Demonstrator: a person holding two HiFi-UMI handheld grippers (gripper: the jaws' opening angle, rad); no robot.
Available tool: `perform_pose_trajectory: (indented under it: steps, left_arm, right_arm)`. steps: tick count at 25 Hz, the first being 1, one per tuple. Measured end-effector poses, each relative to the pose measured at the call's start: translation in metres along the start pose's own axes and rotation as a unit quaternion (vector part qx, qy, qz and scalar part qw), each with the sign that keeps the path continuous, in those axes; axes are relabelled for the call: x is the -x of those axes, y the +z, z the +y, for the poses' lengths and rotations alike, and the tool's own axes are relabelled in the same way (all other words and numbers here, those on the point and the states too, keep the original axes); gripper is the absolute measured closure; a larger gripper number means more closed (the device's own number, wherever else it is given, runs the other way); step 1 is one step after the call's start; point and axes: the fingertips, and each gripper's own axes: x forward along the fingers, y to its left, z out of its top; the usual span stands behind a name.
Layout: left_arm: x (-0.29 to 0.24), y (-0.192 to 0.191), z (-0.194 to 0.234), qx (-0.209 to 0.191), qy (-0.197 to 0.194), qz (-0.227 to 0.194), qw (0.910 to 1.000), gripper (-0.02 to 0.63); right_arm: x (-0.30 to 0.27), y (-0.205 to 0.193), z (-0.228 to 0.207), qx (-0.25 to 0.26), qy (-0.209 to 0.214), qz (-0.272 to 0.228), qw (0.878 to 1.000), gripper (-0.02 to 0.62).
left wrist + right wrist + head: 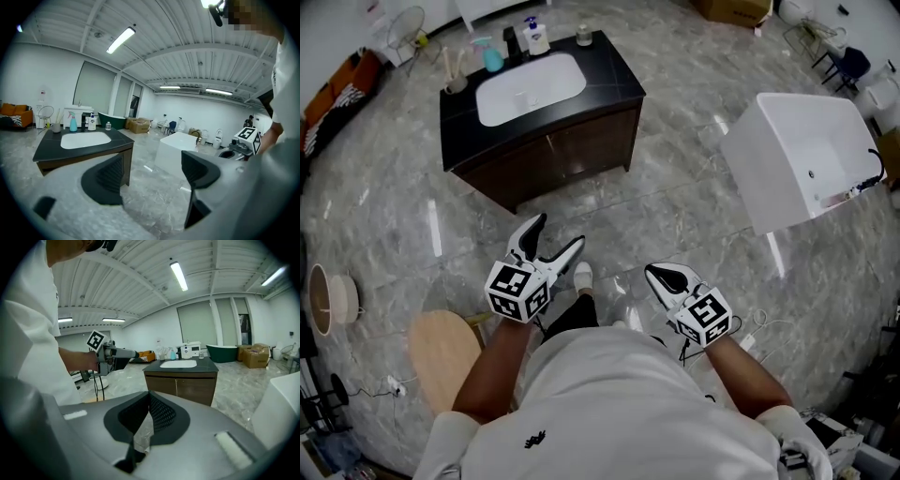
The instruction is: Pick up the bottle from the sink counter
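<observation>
The dark sink counter (609, 80) with a white basin stands at the top of the head view, well ahead of both grippers. At its back edge are a teal spray bottle (492, 58), a white pump bottle (536, 37) and a small jar (584, 36). The left gripper view shows the same spray bottle (73, 123) and pump bottle (92, 123) far off. My left gripper (558, 232) is held low over the floor, open and empty. My right gripper (661, 274) is beside it, shut on nothing, its pads meeting (149, 404).
A cup with sticks (455, 80) and a black faucet (512, 42) also stand on the counter. A white tub (802, 155) stands on the floor at the right. A round wooden stool (445, 352) is by my left arm. Cables lie on the marble floor.
</observation>
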Motion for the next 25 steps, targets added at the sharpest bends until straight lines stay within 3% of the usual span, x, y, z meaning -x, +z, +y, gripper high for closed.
perform_pose_trajectory:
  steps: [13,19,25]
  left_arm:
    - [-0.098,0.063,0.128,-0.023,-0.055,0.016,0.9981,0.222]
    - [-0.136,0.081,0.156,-0.021,-0.054,0.013,0.9983,0.222]
    - [-0.189,0.099,0.181,-0.022,-0.036,0.016,0.9990,0.222]
  right_arm:
    - [-0.113,0.091,-0.078,-0.009,-0.060,-0.006,0.998,0.583]
    - [-0.133,0.121,-0.117,-0.010,-0.071,-0.012,0.997,0.583]
    - [-0.156,0.138,-0.176,-0.002,-0.053,-0.013,0.998,0.583]
